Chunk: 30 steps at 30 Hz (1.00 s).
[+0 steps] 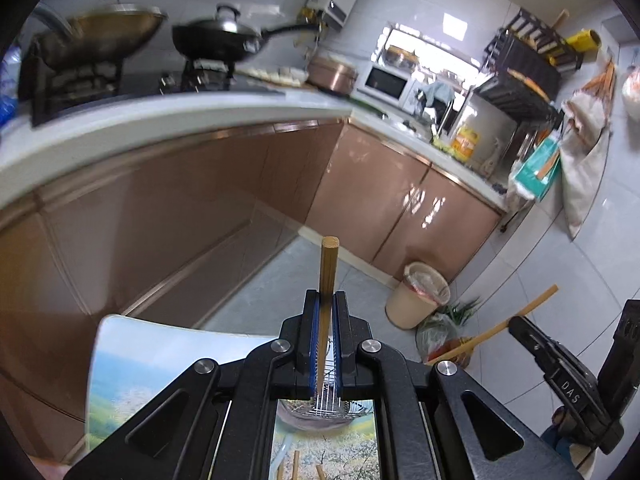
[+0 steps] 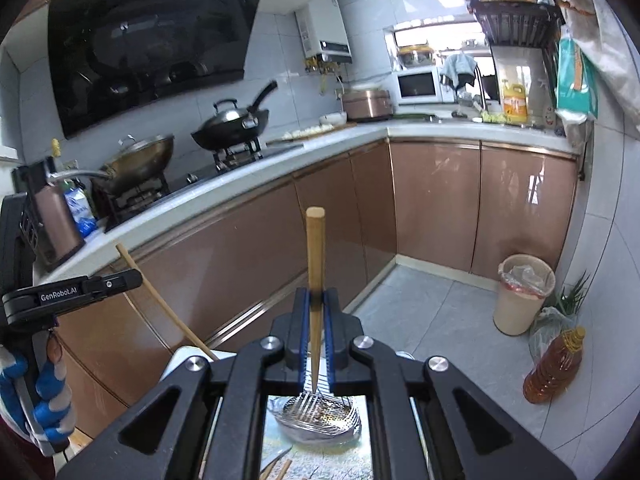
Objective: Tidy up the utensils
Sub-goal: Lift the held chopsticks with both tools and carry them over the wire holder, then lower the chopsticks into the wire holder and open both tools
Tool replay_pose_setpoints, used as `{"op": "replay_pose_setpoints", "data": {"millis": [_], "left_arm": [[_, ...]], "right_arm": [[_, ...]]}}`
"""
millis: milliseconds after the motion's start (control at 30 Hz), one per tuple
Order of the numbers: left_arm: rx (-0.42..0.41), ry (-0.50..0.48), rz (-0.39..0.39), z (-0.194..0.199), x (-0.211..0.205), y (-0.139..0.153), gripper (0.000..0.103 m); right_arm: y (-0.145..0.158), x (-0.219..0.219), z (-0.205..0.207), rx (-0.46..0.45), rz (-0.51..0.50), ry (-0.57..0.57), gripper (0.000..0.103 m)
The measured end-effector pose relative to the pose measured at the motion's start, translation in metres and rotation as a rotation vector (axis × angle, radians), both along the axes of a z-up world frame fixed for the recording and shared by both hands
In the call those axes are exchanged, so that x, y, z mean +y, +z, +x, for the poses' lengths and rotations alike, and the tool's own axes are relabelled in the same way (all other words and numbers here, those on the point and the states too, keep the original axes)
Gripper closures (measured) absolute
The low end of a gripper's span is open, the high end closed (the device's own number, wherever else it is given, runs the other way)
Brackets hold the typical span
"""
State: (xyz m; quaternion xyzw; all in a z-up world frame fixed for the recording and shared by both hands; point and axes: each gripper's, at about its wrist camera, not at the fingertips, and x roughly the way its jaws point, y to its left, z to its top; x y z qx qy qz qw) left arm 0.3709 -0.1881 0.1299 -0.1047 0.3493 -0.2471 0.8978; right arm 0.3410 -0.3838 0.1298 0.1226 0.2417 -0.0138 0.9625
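Note:
My left gripper (image 1: pixel 325 300) is shut on a wooden chopstick (image 1: pixel 329 264) that stands upright between its blue pads. My right gripper (image 2: pixel 316 298) is shut on a second wooden chopstick (image 2: pixel 314 252), its thin tip pointing down over a wire utensil basket (image 2: pixel 320 416). The basket also shows under the left gripper (image 1: pixel 326 404). More chopsticks (image 1: pixel 296 466) lie on the printed table surface (image 1: pixel 120 380) below. The right gripper with its chopstick (image 1: pixel 516 314) shows at the right of the left wrist view; the left gripper's chopstick (image 2: pixel 160 300) shows at the left of the right wrist view.
A kitchen counter (image 2: pixel 240 172) with two woks (image 2: pixel 232 124) runs behind, above pink cabinets. A beige bin (image 2: pixel 524 296), a bottle of oil (image 2: pixel 552 368) and a bag of greens stand on the tiled floor at right.

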Motion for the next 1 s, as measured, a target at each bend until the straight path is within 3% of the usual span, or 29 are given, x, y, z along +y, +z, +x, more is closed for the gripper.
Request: {"op": "replay_pose_setpoints", "data": {"millis": [233,467,667,1000], "left_arm": [[0.065,-0.006,0.011,0.033,-0.024,-0.076,0.098],[0.129,0.013,0.014,0.047,-0.022,-0.122,0.097],[0.117,0.029,0.053,0.044,-0.023,-0.132,0.097],[0.084,0.045,0.097,0.028,-0.026,-0.128,0.094]], "right_arm": [[-0.077,-0.003,0.042,0.081,0.052,0.004,0.097],[-0.132,-0.008,0.058,0.129,0.11,0.0,0.097],[-0.149,-0.018,0.051,0.144,0.14,-0.02,0.097],[-0.144,-0.028,0.031,0.135,0.158,-0.044,0.094]]}}
